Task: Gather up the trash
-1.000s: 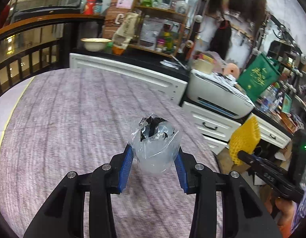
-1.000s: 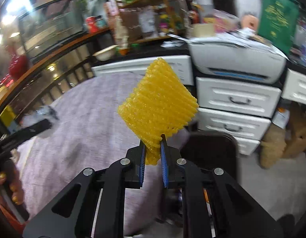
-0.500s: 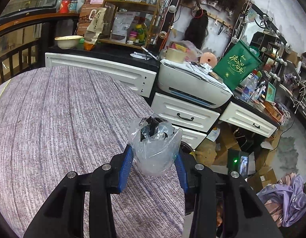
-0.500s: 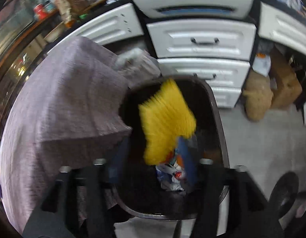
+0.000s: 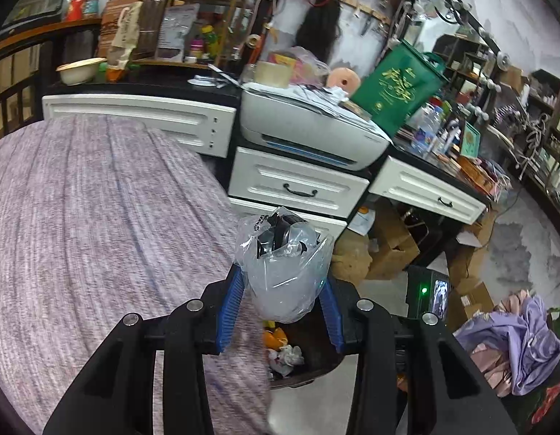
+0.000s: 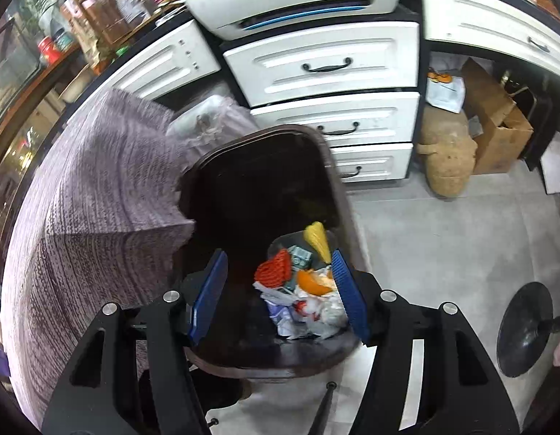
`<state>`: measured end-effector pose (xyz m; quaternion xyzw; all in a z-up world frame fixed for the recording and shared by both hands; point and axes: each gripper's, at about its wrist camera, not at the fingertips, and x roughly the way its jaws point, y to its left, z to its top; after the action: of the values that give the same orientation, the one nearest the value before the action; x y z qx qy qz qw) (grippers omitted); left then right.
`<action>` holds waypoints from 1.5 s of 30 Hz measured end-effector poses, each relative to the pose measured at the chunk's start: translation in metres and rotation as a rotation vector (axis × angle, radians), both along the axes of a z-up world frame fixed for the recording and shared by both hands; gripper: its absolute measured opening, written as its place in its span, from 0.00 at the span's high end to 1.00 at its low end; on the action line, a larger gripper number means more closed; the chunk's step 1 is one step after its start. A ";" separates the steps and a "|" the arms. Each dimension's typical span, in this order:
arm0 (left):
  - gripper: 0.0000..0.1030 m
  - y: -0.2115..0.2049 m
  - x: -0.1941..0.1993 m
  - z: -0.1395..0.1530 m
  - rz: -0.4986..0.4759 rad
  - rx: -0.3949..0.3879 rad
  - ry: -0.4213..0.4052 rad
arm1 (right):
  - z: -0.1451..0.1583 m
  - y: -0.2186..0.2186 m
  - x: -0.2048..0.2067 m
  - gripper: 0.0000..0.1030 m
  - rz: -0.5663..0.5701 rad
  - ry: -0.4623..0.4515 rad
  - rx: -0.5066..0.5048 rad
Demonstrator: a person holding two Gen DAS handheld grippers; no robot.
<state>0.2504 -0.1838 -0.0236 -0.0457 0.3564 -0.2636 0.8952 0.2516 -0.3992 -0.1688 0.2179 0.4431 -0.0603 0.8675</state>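
Purple-clothed worktop [image 5: 98, 217]; left gripper [image 5: 281, 317] fingers clamp plastic bag [image 5: 283, 268], right gripper [image 6: 278, 295] fingers just opened, empty, over bin [image 6: 338, 181].

Left wrist view angles down over table edge toward drawers [image 5: 298, 188]; right looks steeply into bin [image 6: 265, 188]. Both share drawers, bin.

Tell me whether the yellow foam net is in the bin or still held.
In the bin. The yellow foam net lies on the trash inside the dark bin; the right gripper, jaws just opened, holds nothing.
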 end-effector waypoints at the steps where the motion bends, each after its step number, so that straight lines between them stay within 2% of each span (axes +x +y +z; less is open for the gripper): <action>1: 0.61 -0.007 0.000 -0.002 -0.014 0.004 0.005 | 0.001 -0.004 -0.003 0.42 -0.008 -0.001 0.001; 10: 0.61 -0.051 0.002 -0.036 -0.083 0.068 0.053 | 0.011 -0.039 -0.035 0.42 -0.085 -0.023 0.011; 15: 0.61 -0.075 0.007 -0.065 -0.108 0.141 0.093 | 0.016 -0.054 -0.051 0.42 -0.119 -0.028 -0.017; 20: 0.61 -0.099 0.009 -0.085 -0.142 0.240 0.091 | 0.015 -0.064 -0.061 0.42 -0.137 -0.025 -0.019; 23: 0.55 -0.110 0.010 -0.092 -0.147 0.280 0.079 | 0.013 -0.066 -0.065 0.42 -0.142 -0.022 -0.016; 25: 0.41 -0.115 0.012 -0.094 -0.145 0.294 0.070 | 0.014 -0.067 -0.068 0.42 -0.143 -0.027 -0.014; 28: 0.25 -0.121 0.013 -0.092 -0.147 0.294 0.043 | 0.018 -0.068 -0.074 0.42 -0.149 -0.034 -0.029; 30: 0.20 -0.122 0.011 -0.089 -0.138 0.302 0.014 | 0.020 -0.069 -0.078 0.42 -0.155 -0.037 -0.033; 34: 0.14 -0.114 0.003 -0.081 -0.133 0.287 -0.001 | 0.025 -0.069 -0.088 0.42 -0.162 -0.046 -0.056; 38: 0.13 -0.102 -0.009 -0.067 -0.125 0.264 -0.029 | 0.037 -0.065 -0.095 0.42 -0.169 -0.076 -0.077; 40: 0.10 -0.090 -0.019 -0.054 -0.110 0.255 -0.066 | 0.050 -0.060 -0.101 0.32 -0.179 -0.111 -0.097; 41: 0.07 -0.085 -0.023 -0.049 -0.103 0.248 -0.079 | 0.058 -0.057 -0.105 0.19 -0.185 -0.134 -0.102; 45: 0.05 -0.039 -0.049 -0.020 -0.049 0.188 -0.152 | 0.096 -0.029 -0.121 0.16 -0.188 -0.258 -0.119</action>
<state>0.2016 -0.2224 -0.0436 0.0672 0.3118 -0.2536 0.9132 0.1303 -0.4278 -0.0725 0.2126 0.3015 -0.1386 0.9191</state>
